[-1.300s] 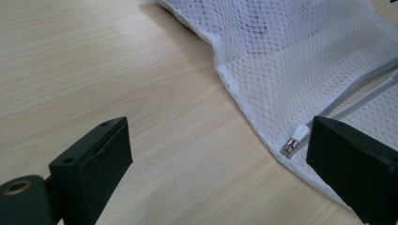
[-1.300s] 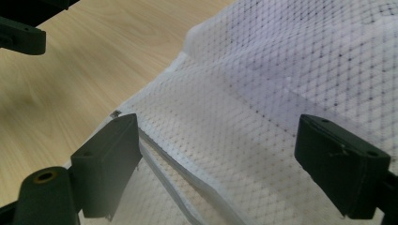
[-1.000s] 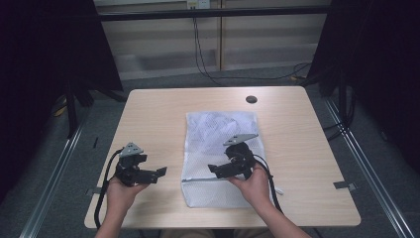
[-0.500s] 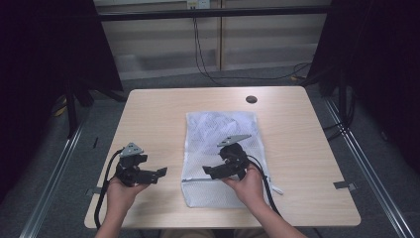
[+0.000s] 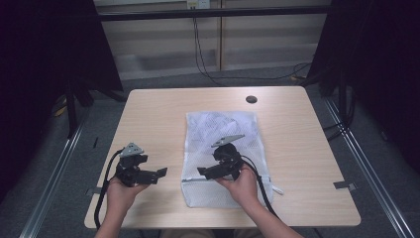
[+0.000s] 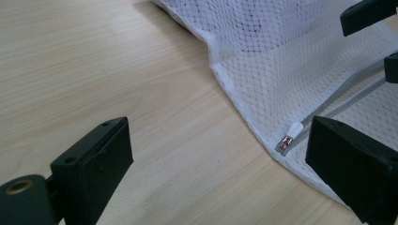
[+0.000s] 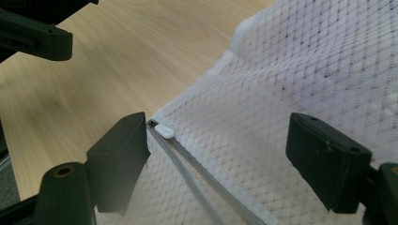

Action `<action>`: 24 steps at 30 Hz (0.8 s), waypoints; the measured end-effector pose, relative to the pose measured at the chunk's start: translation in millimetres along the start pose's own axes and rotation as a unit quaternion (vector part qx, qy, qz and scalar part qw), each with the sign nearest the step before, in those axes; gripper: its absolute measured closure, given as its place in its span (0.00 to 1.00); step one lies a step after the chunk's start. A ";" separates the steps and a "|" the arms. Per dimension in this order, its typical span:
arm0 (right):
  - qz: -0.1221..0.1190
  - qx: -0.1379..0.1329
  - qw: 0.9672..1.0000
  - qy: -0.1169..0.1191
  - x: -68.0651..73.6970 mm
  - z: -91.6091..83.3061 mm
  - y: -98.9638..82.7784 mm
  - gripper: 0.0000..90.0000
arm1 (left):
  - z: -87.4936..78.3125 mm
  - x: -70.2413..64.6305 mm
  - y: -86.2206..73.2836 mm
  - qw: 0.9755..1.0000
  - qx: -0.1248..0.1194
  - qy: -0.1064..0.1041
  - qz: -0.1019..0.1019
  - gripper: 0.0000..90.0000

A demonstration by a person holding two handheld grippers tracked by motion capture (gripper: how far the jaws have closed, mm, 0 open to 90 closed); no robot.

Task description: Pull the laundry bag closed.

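Observation:
A white mesh bag (image 5: 220,134) lies flat in the middle of the wooden table (image 5: 297,148). A grey zipper (image 5: 198,179) crosses it near its front end. The zipper's white end piece (image 6: 294,129) sits at the bag's left edge, also seen as the white end piece (image 7: 164,131). My right gripper (image 5: 201,172) hovers open over that end of the zipper (image 7: 197,183), and the end piece lies beside its left jaw. My left gripper (image 5: 161,172) is open over bare wood left of the bag, pointing at it. The mesh bag (image 6: 291,61) and the zipper (image 6: 347,93) lie just past its right jaw.
A dark round hole (image 5: 251,99) sits near the table's far edge. A small white tab (image 5: 277,190) lies by the bag's front right corner. Black cables trail from both grippers toward the front edge. Bare wood stretches left, right and beyond the bag.
My right gripper has shifted left and slightly nearer, toward the bag's left edge along the zipper. The left gripper has stayed in place.

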State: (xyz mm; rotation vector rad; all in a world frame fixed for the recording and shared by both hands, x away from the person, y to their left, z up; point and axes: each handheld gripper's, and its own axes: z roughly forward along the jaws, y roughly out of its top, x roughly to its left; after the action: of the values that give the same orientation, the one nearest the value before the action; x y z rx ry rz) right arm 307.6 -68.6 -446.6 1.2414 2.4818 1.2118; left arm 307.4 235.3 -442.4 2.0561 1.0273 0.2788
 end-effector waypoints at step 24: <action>0.021 0.017 0.999 0.042 4.3 18.9 0.1 0.36 | 0.6 -0.7 -0.3 1.000 0.003 -0.001 0.001 0.08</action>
State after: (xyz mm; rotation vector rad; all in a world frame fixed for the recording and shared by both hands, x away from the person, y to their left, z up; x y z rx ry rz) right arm 312.8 -54.0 -458.2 1.2838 2.5575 1.2636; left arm 307.1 234.5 -442.9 2.0629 1.0255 0.2758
